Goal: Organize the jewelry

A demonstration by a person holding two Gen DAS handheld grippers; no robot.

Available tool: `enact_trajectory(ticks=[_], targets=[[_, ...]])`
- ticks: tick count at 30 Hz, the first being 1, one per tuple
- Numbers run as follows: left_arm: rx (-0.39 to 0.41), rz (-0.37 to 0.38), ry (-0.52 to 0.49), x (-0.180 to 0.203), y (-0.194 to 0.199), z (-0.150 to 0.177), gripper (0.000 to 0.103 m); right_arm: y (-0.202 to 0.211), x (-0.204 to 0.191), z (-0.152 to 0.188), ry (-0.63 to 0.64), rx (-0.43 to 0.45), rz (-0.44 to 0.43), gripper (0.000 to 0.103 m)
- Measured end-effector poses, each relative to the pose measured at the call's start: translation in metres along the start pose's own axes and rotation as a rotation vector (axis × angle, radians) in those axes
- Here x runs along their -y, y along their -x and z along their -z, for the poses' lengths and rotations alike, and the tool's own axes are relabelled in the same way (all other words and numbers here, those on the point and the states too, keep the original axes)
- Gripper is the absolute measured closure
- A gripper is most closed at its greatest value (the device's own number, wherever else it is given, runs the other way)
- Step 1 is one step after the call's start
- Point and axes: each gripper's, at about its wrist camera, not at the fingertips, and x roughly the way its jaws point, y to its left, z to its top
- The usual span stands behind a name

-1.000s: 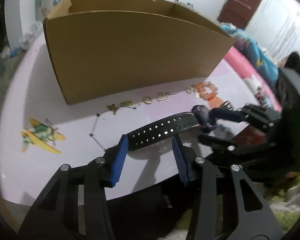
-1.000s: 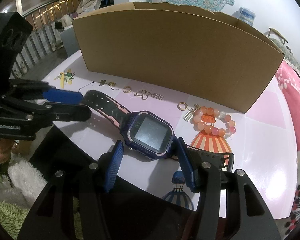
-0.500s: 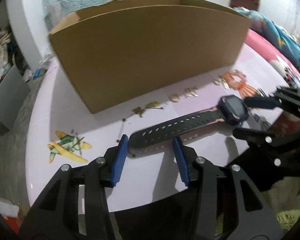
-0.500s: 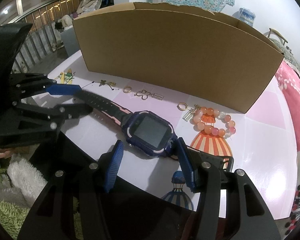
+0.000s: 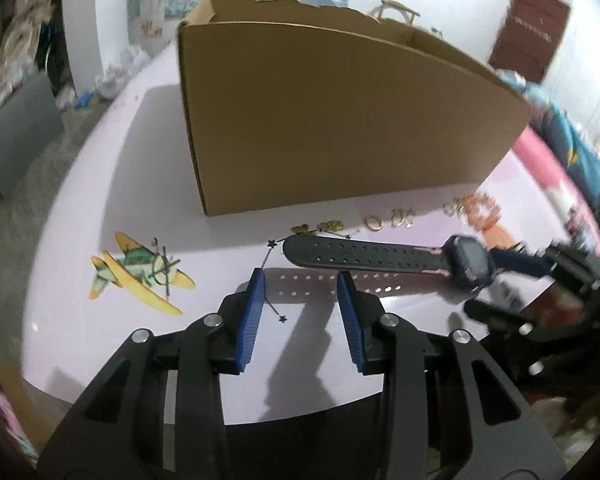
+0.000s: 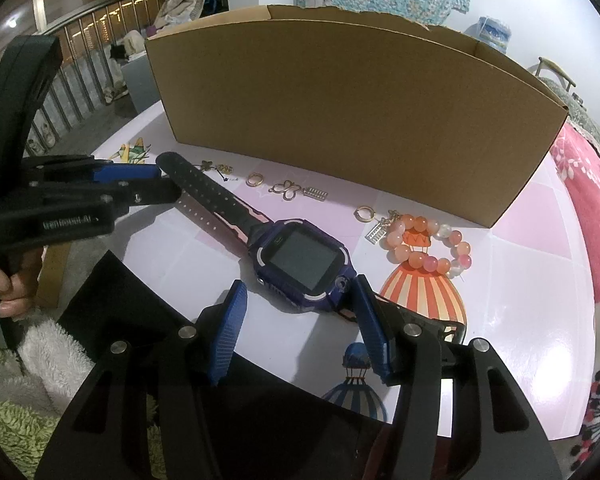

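A purple smartwatch with a black perforated strap lies on the round white table. Its body sits between the fingertips of my right gripper; the right pad touches its corner and the left pad stands clear of it. My left gripper has its jaws closing with nothing between them. The strap's raised end hangs just past its fingertips and casts a shadow between them. In the right wrist view the left gripper sits at the strap's tip. A pink-orange bead bracelet lies to the right.
A tall open cardboard box stands behind the row of jewelry: gold rings, a butterfly charm, an abacus charm and a thin star chain. A person's hand holds the left gripper. Pink bedding lies right.
The strap lay between the left gripper's fingers; now it is beyond their tips. The left gripper shifted, rolled and narrowed its jaws. The right gripper and the watch body kept still.
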Motion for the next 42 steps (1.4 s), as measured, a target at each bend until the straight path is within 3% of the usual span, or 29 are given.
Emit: enact_trajectory(ticks=[4, 10, 18, 21, 31, 39, 42], targets=[[-0.006, 0.183, 0.118, -0.015, 0.003, -0.001, 0.069, 0.0, 0.0, 0.0, 0.0, 0.0, -0.001, 0.05], [0.023, 0.351, 0.183, -0.025, 0.008, -0.001, 0.066, 0.0, -0.001, 0.0, 0.0, 0.0, 0.001, 0.05], [0.015, 0.456, 0.208, -0.022, 0.007, 0.001, 0.051, 0.0, -0.001, 0.0, 0.003, 0.001, 0.006, 0.049], [0.009, 0.475, 0.208, -0.023, 0.008, 0.002, 0.05, -0.001, -0.002, 0.0, 0.007, 0.001, 0.01, 0.049], [0.013, 0.451, 0.256, -0.036, -0.003, 0.003, 0.052, -0.001, -0.004, -0.001, 0.011, 0.0, 0.018, 0.049], [-0.007, 0.281, 0.192, -0.026, -0.012, -0.009, 0.091, -0.001, -0.005, -0.001, 0.012, 0.0, 0.018, 0.049], [-0.019, 0.215, 0.138, -0.017, -0.012, -0.012, 0.095, 0.0, -0.005, -0.002, 0.011, 0.0, 0.018, 0.049]])
